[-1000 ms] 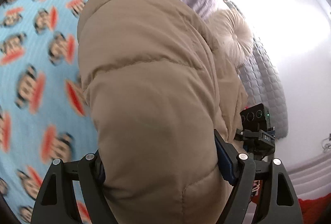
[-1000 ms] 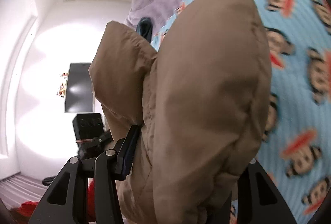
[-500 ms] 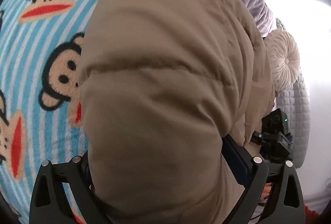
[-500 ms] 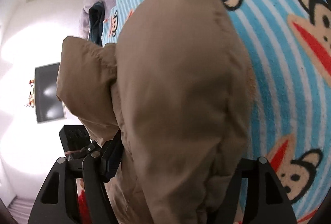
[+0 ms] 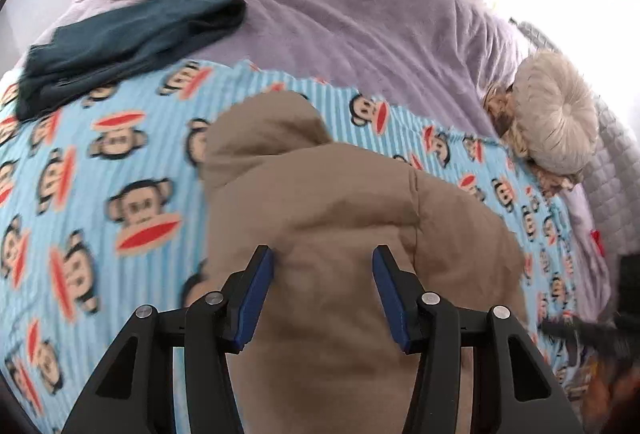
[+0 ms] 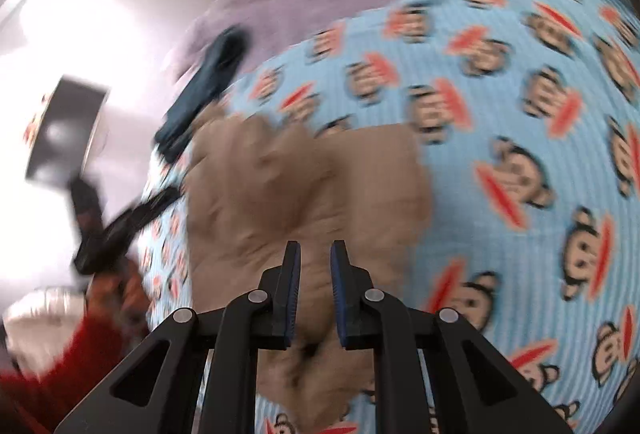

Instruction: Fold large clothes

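Straight ahead of the left gripper (image 5: 323, 266), the puffy tan quilted down jacket (image 5: 340, 234) lies bundled on the sky-blue striped fleece blanket printed with monkey faces (image 5: 100, 193). Its blue-padded fingers stand wide apart with nothing pinched, the padding bulging just below and between them. Farther ahead and to the left a dark teal folded garment (image 5: 120, 37) rests on the lilac plush bedspread (image 5: 340, 13); a cream round tufted cushion (image 5: 556, 121) sits ahead to the right.

From the right wrist, blurred by motion, the right gripper (image 6: 315, 258) has its fingers nearly together with a narrow gap and no cloth visibly caught, the jacket directly beyond its tips. Judging from this, the fold looks laid down; pressing the bulk flat and squaring the edges before regripping should stop the slippery padding springing open.
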A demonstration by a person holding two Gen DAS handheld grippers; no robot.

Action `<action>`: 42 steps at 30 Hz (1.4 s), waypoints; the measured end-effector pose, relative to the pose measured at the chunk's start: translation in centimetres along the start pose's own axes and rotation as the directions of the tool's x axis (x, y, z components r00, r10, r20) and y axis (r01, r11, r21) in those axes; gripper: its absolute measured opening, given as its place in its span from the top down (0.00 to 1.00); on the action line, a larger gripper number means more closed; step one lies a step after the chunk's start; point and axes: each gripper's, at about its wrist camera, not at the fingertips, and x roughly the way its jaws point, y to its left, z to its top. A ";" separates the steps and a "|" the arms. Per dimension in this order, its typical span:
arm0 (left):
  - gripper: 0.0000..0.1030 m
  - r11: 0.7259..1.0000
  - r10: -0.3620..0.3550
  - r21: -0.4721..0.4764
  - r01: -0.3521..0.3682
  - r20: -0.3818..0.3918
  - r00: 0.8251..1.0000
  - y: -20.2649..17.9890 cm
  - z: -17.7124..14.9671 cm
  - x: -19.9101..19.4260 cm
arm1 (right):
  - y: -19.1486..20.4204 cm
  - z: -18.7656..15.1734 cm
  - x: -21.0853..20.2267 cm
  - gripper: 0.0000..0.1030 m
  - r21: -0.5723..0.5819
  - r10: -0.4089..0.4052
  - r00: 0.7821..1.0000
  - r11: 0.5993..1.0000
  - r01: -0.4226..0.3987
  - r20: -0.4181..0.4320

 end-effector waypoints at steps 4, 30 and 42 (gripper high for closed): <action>0.47 0.987 0.129 0.100 -0.129 -0.001 0.992 -3.6 -0.8 4.3 | 2.0 -3.1 4.2 0.84 -0.164 -0.137 0.987 0.979 0.122 -0.084; 0.46 0.949 0.223 0.227 -0.217 0.002 0.975 -7.5 -3.4 2.5 | -3.5 -8.1 7.8 0.84 -0.106 -0.252 0.967 0.963 0.247 -0.031; 0.39 0.974 0.209 0.089 -0.206 -0.019 0.978 -3.4 -11.9 -3.2 | 0.4 -3.2 1.3 0.30 -0.102 -0.261 0.953 0.955 0.277 0.152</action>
